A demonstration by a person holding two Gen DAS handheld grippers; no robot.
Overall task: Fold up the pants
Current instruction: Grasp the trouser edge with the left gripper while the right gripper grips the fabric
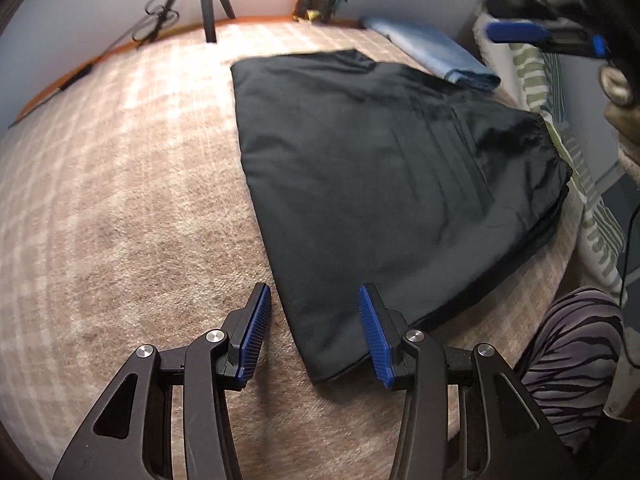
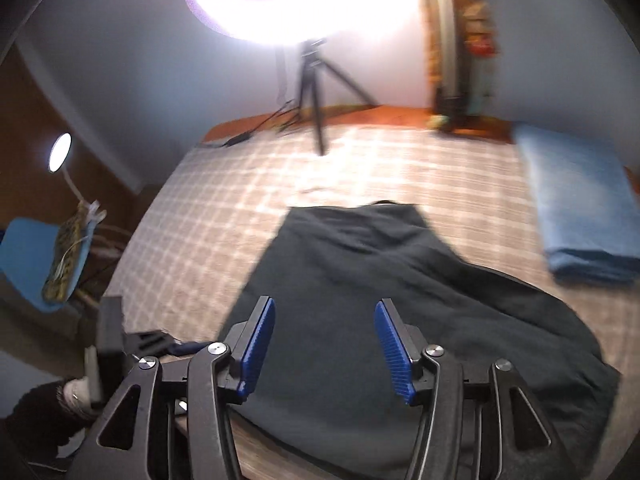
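In the left wrist view, the dark pants [image 1: 380, 168] are seen folded flat on the plaid-covered bed [image 1: 120, 200], a blue folded cloth [image 1: 432, 52] just beyond them. The left gripper [image 1: 316, 332] is held wide apart and empty over their near corner.

In the blurred right wrist view, the right gripper [image 2: 324, 344] is spread and apparently empty above the pants [image 2: 400, 300]; a tripod [image 2: 316, 92] is seen behind.

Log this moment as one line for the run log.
black pants: folded flat on plaid bed cover | left gripper: open, empty | right gripper: open, empty
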